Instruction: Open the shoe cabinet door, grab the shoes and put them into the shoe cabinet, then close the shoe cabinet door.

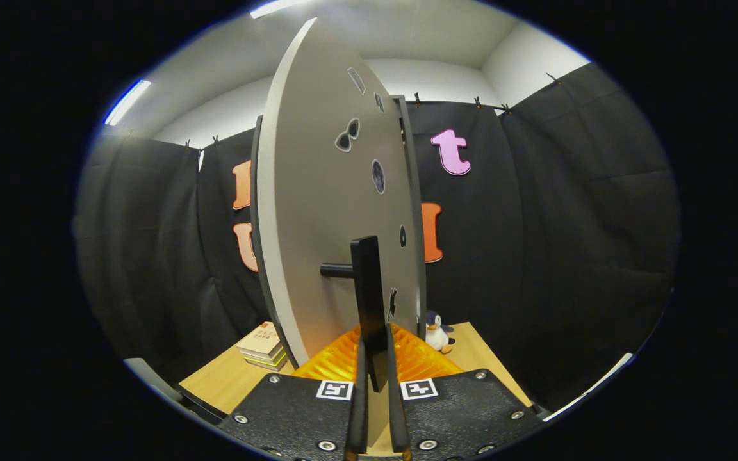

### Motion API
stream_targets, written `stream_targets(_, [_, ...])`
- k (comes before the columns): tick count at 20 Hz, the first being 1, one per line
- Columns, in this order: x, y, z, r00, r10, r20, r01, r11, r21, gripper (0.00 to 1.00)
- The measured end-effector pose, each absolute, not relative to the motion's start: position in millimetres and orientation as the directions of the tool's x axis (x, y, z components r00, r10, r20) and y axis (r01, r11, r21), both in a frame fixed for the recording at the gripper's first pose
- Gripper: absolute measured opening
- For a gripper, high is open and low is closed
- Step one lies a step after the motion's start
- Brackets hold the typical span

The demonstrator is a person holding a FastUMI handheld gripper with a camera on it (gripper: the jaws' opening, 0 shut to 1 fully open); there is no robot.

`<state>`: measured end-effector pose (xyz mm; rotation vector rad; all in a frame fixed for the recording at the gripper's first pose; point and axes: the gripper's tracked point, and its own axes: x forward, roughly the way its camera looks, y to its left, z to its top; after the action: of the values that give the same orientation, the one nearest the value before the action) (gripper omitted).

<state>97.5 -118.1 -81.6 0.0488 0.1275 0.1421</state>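
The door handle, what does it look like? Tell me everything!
The door handle is a black, flat upright bar that looks like metal or plastic. A short black peg joins it to the grey cabinet door. It stands on edge between the fingers of the gripper, which are closed on its lower end, one on each side.

Your camera sits right on the claw (375, 390), looking forward along its 2 fingers, low over the bench (484, 352). You're pressed up very close to the cabinet door (324, 211), seeing it nearly edge-on, with its handle (369, 301) dead ahead between the fingers.
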Motion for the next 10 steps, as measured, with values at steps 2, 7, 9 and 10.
stream_targets(2, [97.1, -130.0, -82.4, 0.982, 0.143, -0.121, -0.139, 0.990, 0.041, 0.13])
stream_targets(7, [98.7, -159.9, -94.0, 0.981, 0.132, -0.144, -0.128, 0.991, 0.040, 0.13])
stream_targets(9, [99.1, -170.8, -94.5, 0.982, 0.122, -0.141, -0.119, 0.992, 0.035, 0.13])
stream_targets(10, [98.1, -173.9, -94.6, 0.983, 0.117, -0.142, -0.114, 0.993, 0.031, 0.13])
